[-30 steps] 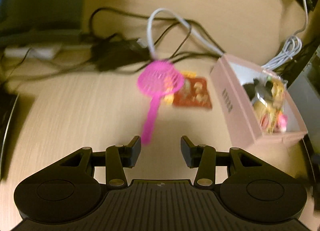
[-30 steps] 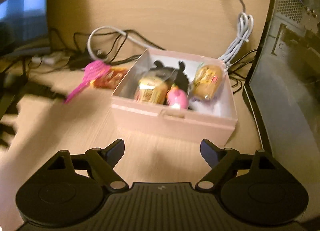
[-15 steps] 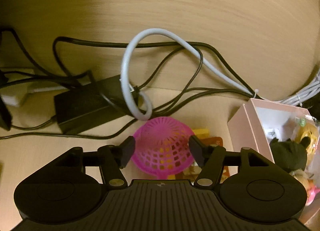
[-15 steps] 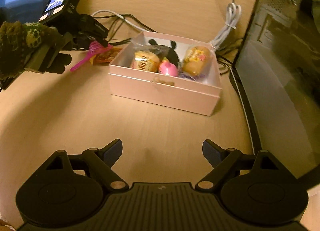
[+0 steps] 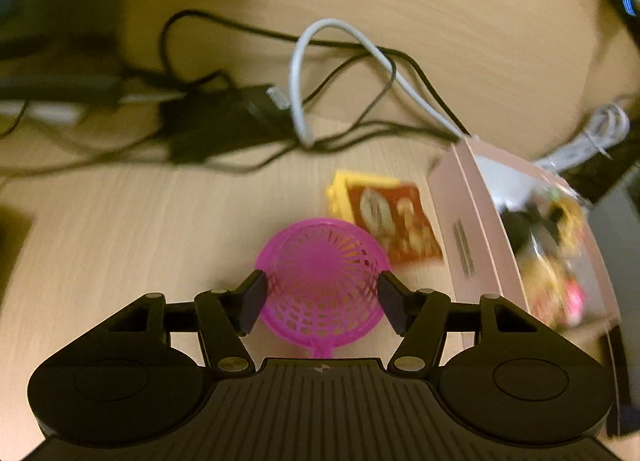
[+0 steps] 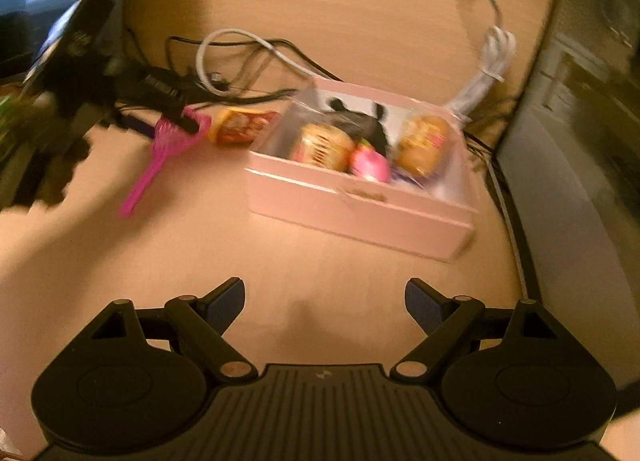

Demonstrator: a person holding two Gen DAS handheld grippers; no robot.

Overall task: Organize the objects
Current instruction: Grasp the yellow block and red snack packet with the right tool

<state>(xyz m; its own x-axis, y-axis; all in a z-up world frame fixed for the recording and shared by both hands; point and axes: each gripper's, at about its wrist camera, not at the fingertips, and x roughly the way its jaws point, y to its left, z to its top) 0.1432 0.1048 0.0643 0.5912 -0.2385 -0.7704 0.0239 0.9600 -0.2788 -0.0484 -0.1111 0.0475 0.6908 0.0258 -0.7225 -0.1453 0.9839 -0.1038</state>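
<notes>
Warm-lit wooden desk [image 6: 332, 261], tangled cables [image 5: 360, 61]

The left wrist camera sits low and close, looking forward over the table [image 5: 120, 229] at a pink strainer [image 5: 322, 281] right in front of it, with the pink box [image 5: 472, 229] off to its right side. The right wrist camera looks from farther back and higher up, facing the pink box [image 6: 360, 201] from its long side. Both views share the box, the strainer [image 6: 168, 141] and the grey cable [image 5: 296, 73]
</notes>
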